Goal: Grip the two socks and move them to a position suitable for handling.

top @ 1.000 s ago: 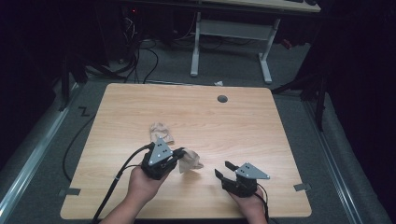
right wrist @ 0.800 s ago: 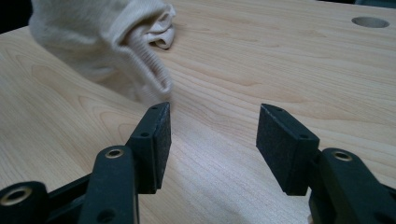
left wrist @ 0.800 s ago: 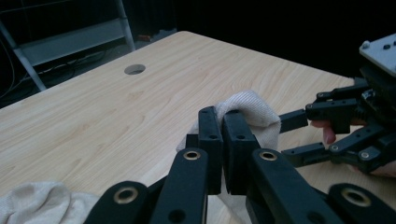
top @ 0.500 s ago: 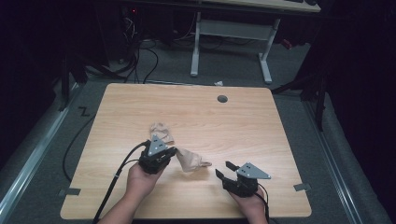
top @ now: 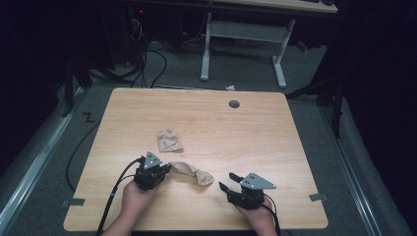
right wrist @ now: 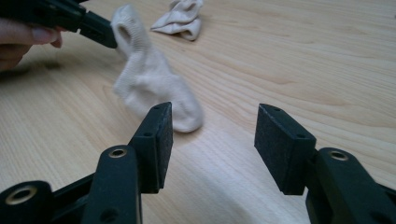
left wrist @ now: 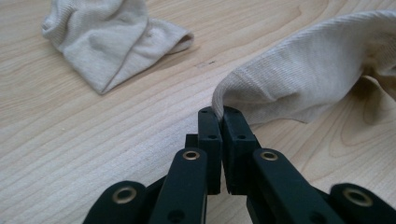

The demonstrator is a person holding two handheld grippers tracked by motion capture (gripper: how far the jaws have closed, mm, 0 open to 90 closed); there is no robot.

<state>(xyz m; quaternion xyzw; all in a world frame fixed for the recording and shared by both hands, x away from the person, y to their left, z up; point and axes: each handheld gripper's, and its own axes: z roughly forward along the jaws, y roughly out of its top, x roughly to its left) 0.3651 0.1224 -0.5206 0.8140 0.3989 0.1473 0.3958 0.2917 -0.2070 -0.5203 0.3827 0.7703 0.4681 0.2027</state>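
Near the front edge of the wooden table (top: 275, 128), we are holding a beige sock (top: 192, 172) by its cuff with the left gripper (top: 158, 171). In the left gripper view its jaws are pressed together on a fold of the cuff, the left gripper (left wrist: 219, 114) biting only a thin edge of the knit. The sock's toe end is resting on the table, trailing from that gripper toward the right gripper (top: 230, 183).

We are keeping the right gripper (right wrist: 212, 140) low, just short of the sock's toe (right wrist: 184, 116), its jaws spread wide with nothing between them. A second sock (top: 169, 140) is lying crumpled beyond the held sock, apart from it.

Our judgement: the step in hand is taking the free end with the right gripper so the sock can be stretched flat. To do it well, we should be sliding the lower jaw under the toe along the table, closing on both layers, and pulling gently, since the left bite looks shallow and could slip.
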